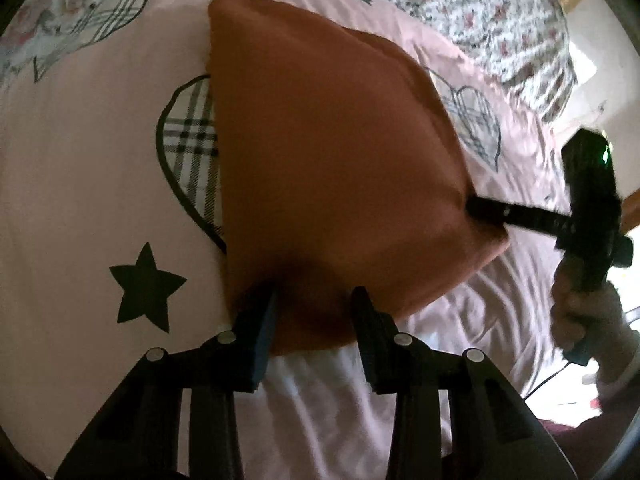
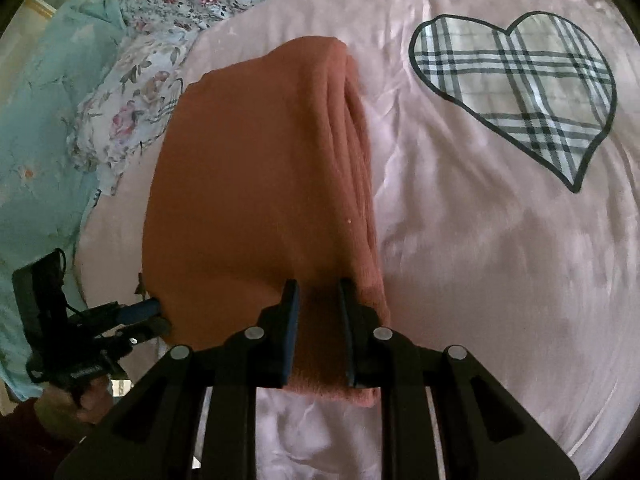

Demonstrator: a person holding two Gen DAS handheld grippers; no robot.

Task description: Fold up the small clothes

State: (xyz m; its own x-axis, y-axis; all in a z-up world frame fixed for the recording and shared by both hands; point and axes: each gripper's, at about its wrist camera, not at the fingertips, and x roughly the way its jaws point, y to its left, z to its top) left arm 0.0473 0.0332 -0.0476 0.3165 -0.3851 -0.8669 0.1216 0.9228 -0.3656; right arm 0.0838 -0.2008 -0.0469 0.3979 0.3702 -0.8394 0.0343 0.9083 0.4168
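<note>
A rust-orange garment (image 1: 320, 140) lies folded in several layers on a pink bedsheet (image 1: 80, 180). In the left wrist view my left gripper (image 1: 314, 296) straddles the garment's near edge, and cloth fills the gap between its pads. The right gripper (image 1: 476, 208) bites the garment's right corner there. In the right wrist view my right gripper (image 2: 318, 286) is shut on the thick near edge of the garment (image 2: 248, 160), whose stacked folds show along its right side. At that view's lower left, the left gripper (image 2: 160, 316) pinches the cloth's left corner.
The pink sheet (image 2: 480, 260) carries a plaid heart (image 2: 516, 88) and a black star (image 1: 146, 284). A floral quilt (image 1: 480, 12) is bunched along the far side. Teal fabric (image 2: 40, 120) lies at the left. A hand (image 1: 576, 312) holds the right gripper's handle.
</note>
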